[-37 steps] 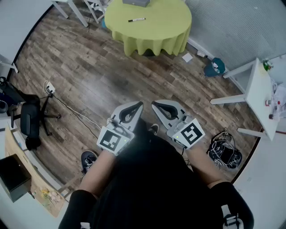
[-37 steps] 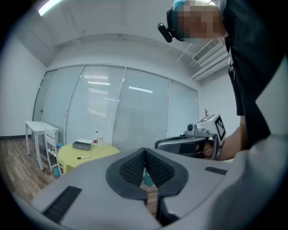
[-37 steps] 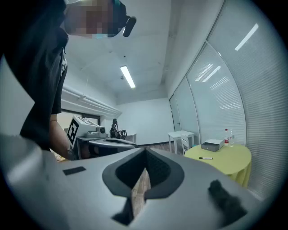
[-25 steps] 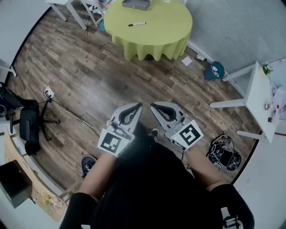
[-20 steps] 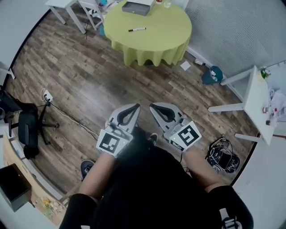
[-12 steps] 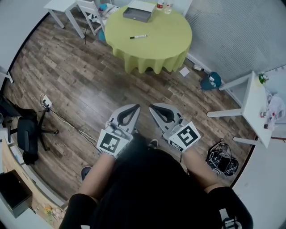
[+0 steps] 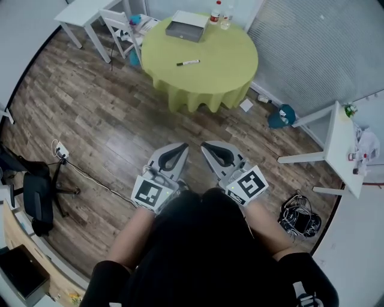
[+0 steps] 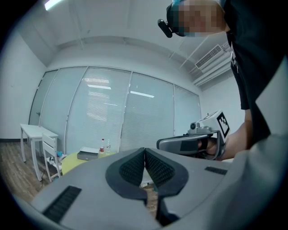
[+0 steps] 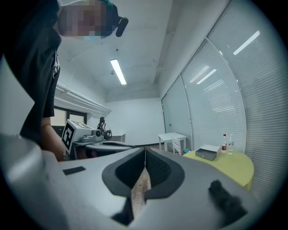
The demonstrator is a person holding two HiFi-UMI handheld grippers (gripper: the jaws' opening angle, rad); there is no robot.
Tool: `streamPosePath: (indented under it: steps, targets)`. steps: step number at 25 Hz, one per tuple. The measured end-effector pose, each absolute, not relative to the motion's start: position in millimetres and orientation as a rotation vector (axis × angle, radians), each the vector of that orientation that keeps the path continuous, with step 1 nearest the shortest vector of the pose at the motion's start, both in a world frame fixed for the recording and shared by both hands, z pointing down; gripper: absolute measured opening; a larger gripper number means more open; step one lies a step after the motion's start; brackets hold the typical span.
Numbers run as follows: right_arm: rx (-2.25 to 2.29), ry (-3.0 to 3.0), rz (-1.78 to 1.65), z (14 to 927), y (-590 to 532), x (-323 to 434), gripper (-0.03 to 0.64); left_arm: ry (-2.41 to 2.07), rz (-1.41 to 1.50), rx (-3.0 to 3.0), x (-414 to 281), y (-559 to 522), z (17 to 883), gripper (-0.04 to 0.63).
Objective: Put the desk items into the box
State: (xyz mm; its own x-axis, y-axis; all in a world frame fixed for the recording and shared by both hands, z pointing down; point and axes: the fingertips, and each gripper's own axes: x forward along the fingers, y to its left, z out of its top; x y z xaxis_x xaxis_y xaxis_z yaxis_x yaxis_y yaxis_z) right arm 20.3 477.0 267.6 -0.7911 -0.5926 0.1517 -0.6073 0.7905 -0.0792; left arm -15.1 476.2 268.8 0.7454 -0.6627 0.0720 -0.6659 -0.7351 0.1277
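Black short-sleeved shirt [image 7: 198, 258], bare forearms [image 7: 133, 231]

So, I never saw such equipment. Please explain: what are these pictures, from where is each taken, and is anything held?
No robot here: a person holds a two-jaw gripper in each hand. The head view comes from a camera on the person's head, looking down at the left gripper and right gripper above a wooden floor. The two gripper views come from cameras riding on each gripper, looking along its jaws. Both pairs of jaws are closed on nothing. Ahead stands a round table with a green cloth; on it are a grey box, a black marker and two bottles.
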Motion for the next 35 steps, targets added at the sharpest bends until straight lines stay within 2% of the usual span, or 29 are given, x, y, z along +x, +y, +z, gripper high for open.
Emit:
streamPosePath:
  steps: [17, 35]
  targets:
    - [0.905, -2.877, 0.214, 276, 409, -5, 0.017, -1.12, 0.019, 2.795, -37, 410, 269, 0.012]
    - [0.725, -2.901, 0.242, 298, 268, 26, 0.017, -1.203, 0.1, 2.719, 4, 272, 285, 0.012]
